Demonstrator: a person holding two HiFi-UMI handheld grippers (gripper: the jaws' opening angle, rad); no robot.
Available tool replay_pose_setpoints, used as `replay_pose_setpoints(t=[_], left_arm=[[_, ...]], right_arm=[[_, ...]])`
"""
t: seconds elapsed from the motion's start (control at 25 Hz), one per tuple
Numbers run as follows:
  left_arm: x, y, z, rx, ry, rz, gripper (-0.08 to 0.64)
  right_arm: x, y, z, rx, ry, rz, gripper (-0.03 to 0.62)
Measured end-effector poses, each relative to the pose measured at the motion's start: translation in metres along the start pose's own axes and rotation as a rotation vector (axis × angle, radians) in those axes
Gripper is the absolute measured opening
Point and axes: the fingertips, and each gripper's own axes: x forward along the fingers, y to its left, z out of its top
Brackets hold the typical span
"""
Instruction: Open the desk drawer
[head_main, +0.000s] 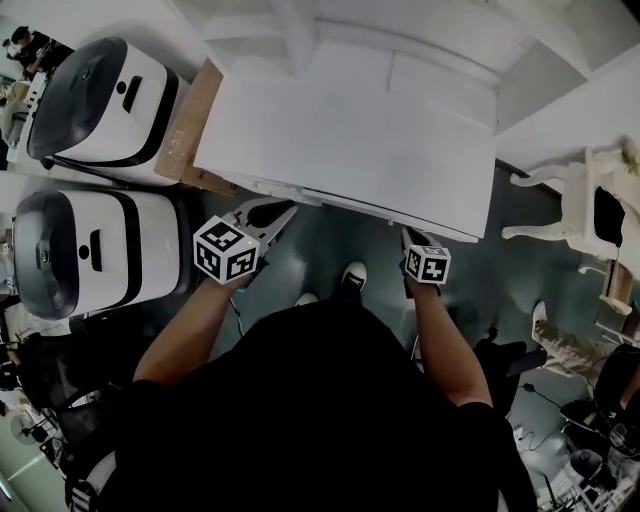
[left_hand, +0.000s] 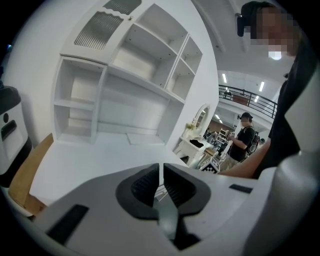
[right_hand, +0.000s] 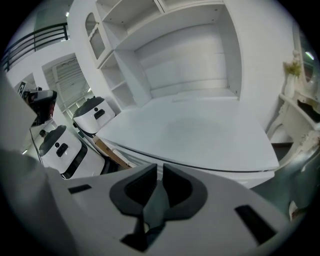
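Desk drawer (right_hand: 132, 153): it seems to be the pale strip just under the near edge of the white desk (head_main: 350, 140), though the wide-angle blur shows no handle or seam, so I cannot be sure. It looks flush with the front, not pulled out. Only the right gripper view looks under that edge; from the head view the top hides the front almost wholly.

The right gripper (head_main: 407, 232) sits at the desk's near edge towards its right end, tilted downward. In its own view (right_hand: 160, 169) the jaws stand all but together, a thin slit between the pads, with nothing in them. The left gripper (head_main: 288, 210) is at the same edge further left. Its view (left_hand: 161, 169) looks over the top, and its jaws too are nearly closed and empty.

Only the gripper views show the white shelf unit (left_hand: 125, 75) rising from the back of the desk. The head view adds a brown board (head_main: 190, 120) against the desk's left side, two white machines with dark lids (head_main: 100, 95) beyond it, and the person's shoes (head_main: 352, 272) below.
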Motion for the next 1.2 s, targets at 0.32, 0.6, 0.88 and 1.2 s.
replay_pose_setpoints(t=[0.32, 0.6, 0.88, 1.2], left_arm=[[0.007, 0.008, -0.006, -0.005, 0.026, 0.023, 0.032], [0.031, 0.001, -0.002, 0.022, 0.038, 0.01, 0.032], [0.04, -0.002, 0.007, 0.04, 0.034, 0.009, 0.032], [0.047, 0.003, -0.004, 0.009, 0.053, 0.017, 0.032]], right_arm=[[0.045, -0.008, -0.03, 0.005, 0.075, 0.015, 0.061], [0.077, -0.016, -0.051, -0.025, 0.15, -0.003, 0.083], [0.102, -0.021, -0.062, 0.007, 0.148, -0.014, 0.115], [0.124, -0.034, -0.069, 0.072, 0.175, -0.076, 0.129]])
